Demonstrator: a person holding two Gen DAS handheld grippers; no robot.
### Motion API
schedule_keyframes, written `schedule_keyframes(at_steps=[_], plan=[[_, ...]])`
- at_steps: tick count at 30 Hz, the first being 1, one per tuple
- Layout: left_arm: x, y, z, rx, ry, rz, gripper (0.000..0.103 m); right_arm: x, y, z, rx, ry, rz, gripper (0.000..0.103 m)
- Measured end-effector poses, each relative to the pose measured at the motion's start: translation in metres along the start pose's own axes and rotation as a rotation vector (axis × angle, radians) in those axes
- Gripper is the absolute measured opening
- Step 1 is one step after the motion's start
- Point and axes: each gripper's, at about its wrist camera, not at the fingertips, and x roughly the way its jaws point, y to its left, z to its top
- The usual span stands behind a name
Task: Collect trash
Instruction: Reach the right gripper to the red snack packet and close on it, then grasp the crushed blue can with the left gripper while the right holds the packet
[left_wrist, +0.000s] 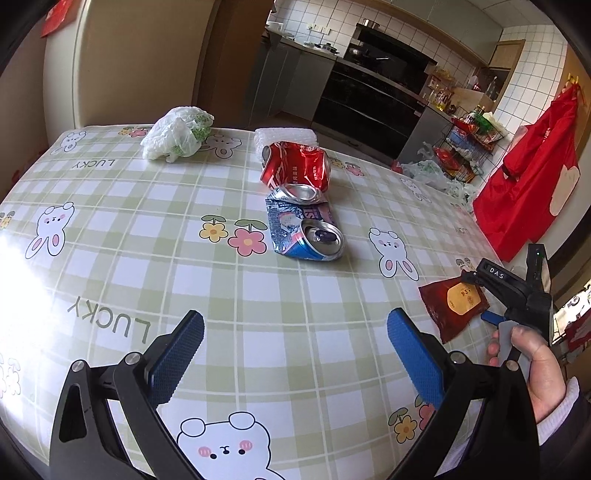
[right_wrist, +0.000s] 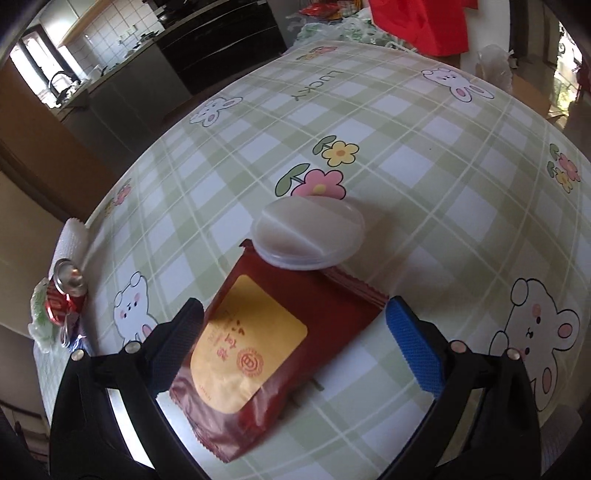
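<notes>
The word "LUCKY" is printed upside down on the checked tablecloth (left_wrist: 110, 325) at 8 o'clock, again at 10 o'clock. White letters "DAS" mark the right gripper (left_wrist: 496, 275) at 3 o'clock. Wrapper (right_wrist: 258, 343) script is unreadable.

Two crushed cans (left_wrist: 301, 199) lie touching mid-desk (left_wrist: 147, 229); behind them a foam pad (left_wrist: 284, 134), behind-left a plastic bag (left_wrist: 177, 133), right a wrapper (right_wrist: 266, 339) under a lid (right_wrist: 306, 232).

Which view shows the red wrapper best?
The right wrist view: the red wrapper fills the middle between the open right gripper, label readable, a white lid on its far end. The left wrist view shows it small, at the edge, partly hidden by that gripper.
</notes>
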Motion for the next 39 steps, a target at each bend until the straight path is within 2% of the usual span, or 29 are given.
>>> schedule_keyframes(at_steps=[3, 6, 9, 10, 12, 14, 17, 20, 23, 31, 39], plan=[[0.005, 0.002, 0.002, -0.018, 0.005, -0.011, 0.097, 0.006, 0.01, 0.001, -0.017, -0.005, -0.055, 0.098], [0.009, 0.003, 0.003, -0.031, 0.013, -0.017, 0.097, 0.012, 0.024, -0.002, -0.113, 0.001, -0.108, 0.098], [0.012, 0.004, 0.006, -0.026, 0.018, -0.018, 0.097, 0.012, 0.03, -0.008, -0.195, 0.011, -0.084, 0.097], [0.013, 0.003, 0.007, -0.022, 0.02, -0.018, 0.097, 0.011, 0.03, -0.011, -0.215, 0.014, -0.073, 0.096], [0.017, 0.0, 0.009, -0.014, 0.025, -0.018, 0.097, 0.003, 0.03, -0.019, -0.247, 0.001, -0.062, 0.085], [0.022, -0.003, 0.013, -0.005, 0.031, -0.021, 0.097, -0.001, 0.03, -0.024, -0.281, 0.006, -0.039, 0.074], [0.031, -0.01, 0.018, 0.012, 0.045, -0.026, 0.097, -0.006, 0.029, -0.03, -0.308, 0.023, 0.009, 0.068], [0.041, -0.018, 0.025, 0.031, 0.053, -0.031, 0.097, -0.011, 0.024, -0.031, -0.307, 0.048, 0.069, 0.057], [0.053, -0.024, 0.035, 0.037, 0.06, -0.023, 0.097, -0.015, 0.021, -0.034, -0.295, 0.081, 0.139, 0.052], [0.096, -0.034, 0.057, 0.055, 0.101, 0.04, 0.097, -0.027, 0.023, -0.046, -0.288, 0.128, 0.354, 0.052], [0.127, -0.04, 0.062, 0.048, 0.135, 0.098, 0.097, -0.041, 0.034, -0.045, -0.361, 0.093, 0.405, 0.052]])
